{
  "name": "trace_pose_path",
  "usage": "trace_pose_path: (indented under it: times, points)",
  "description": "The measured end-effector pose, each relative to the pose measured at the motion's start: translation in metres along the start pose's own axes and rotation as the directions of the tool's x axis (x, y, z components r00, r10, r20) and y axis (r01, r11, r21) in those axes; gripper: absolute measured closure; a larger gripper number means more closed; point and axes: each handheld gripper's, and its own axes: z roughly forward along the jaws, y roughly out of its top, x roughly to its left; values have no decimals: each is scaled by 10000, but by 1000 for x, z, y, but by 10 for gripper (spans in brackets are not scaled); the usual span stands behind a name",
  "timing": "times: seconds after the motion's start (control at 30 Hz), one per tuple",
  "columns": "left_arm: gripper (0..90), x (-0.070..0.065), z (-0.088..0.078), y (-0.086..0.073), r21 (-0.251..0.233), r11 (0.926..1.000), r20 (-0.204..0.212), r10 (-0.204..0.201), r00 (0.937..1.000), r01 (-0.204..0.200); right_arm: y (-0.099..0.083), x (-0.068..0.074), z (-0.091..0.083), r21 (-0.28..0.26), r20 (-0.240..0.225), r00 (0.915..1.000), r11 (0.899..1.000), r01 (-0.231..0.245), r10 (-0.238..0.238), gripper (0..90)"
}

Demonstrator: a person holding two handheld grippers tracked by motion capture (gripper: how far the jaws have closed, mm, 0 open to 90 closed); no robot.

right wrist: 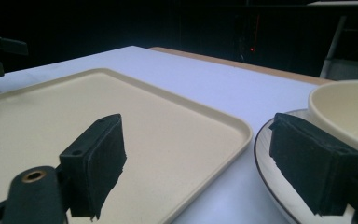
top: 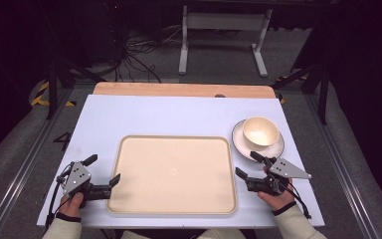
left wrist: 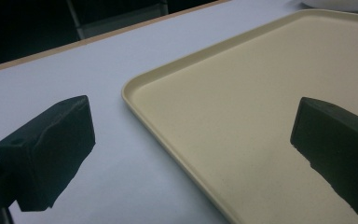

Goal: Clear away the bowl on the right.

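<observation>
- Table: one white work surface with a wooden strip along its far edge.
- Tray: one cream rectangular tray with rounded corners and a low raised rim, lying flat at the centre of the table nearer the person. Nothing rests on it.
- Bowl: one cream bowl, upright, seated on the saucer at the right side of the table, just beyond the tray's far right corner.
- Saucer: one pale saucer with a thin dark rim line, flat on the table, close beside the tray's right edge but apart from it.
- Left gripper: one unit, held at the tray's near left edge. Jaws spread wide with nothing between the pads — in the left gripper view one pad hangs over the bare table, the other over the tray, straddling the tray's rim.
- Right gripper: one unit, held at the tray's right edge, just in front of the saucer. Jaws spread wide and gripping nothing — in the right gripper view one pad stands over the tray, the other over the saucer with the bowl directly behind it.
- Hands: two, one on each gripper, both in light sleeves at the near table edge.
</observation>
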Motion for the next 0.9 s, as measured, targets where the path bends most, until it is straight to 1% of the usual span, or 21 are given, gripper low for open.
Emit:
trace_pose_path:
  times: [0.03,0.17,0.2,0.37,0.43,0.5,0.57,0.73,0.87,0.9]
  points:
    - [4,0,0,0,-3,10000,-9,3,10000,-3,3,1,-1,-67,33,9999,9999,95,-94,185]
    - [4,0,0,0,20,10000,-16,18,10000,-18,15,3,-4,-206,112,9999,9997,134,-131,181]
    - [4,0,0,0,1,10000,-19,7,10000,-7,20,3,-5,-342,160,9996,9992,223,-218,180]
    - [4,0,0,0,12,10000,-19,9,10000,-9,29,3,-8,-587,253,9991,9977,349,-335,174]
    - [4,0,0,0,8,10000,-20,9,10000,-9,33,3,-9,-670,240,9993,9973,305,-290,165]
    - [4,0,0,0,7,10000,-21,8,10000,-8,38,3,-10,-708,126,9999,9974,103,-95,157]
    - [4,0,0,0,7,10000,-19,10,10000,-10,43,5,-10,-814,15,10000,9967,31,-29,156]
    - [4,0,0,0,4,10000,-25,15,10000,-15,52,9,-11,-1058,-20,9998,9942,172,-175,157]
    - [4,0,0,0,0,10000,-25,10,10000,-10,56,9,-10,-1139,-5,9997,9932,259,-261,156]
    - [4,0,0,0,2,10000,-24,12,10000,-12,58,9,-9,-1230,-13,9995,9920,296,-300,157]
